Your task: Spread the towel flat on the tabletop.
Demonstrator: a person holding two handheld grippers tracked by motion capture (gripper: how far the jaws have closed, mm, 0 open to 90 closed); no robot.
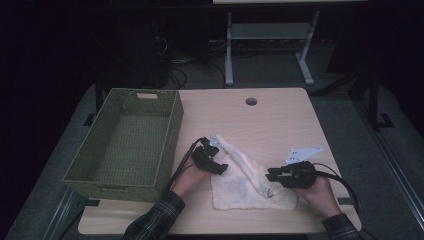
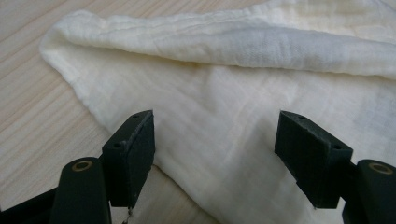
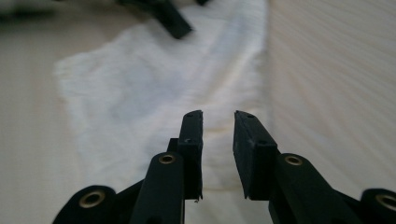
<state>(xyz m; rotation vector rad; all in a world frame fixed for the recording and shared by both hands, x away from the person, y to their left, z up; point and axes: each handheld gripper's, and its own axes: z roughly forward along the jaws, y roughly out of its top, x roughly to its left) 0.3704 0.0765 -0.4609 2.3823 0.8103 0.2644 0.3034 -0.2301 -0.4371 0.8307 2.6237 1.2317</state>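
High view: one cream cloth [image 1: 250, 182] lies near the table's [image 1: 280, 120] front edge, one green basket [image 1: 127, 142] at left; far half bare. Left gripper view: left gripper [image 2: 215, 149], jaws wide, over the cloth's [image 2: 243, 116] folded edge. Right gripper view: right gripper [image 3: 218, 122], jaws narrowly parted, holding nothing.

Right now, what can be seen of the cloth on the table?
The cloth is cream-white, thin and gauzy-looking, lying mostly flat on the wooden table near its front edge. One side is folded over into a thick rolled ridge running diagonally. The left gripper hovers open over its edge; the right gripper, jaws slightly apart, sits low above it. Whether either touches it is unclear.
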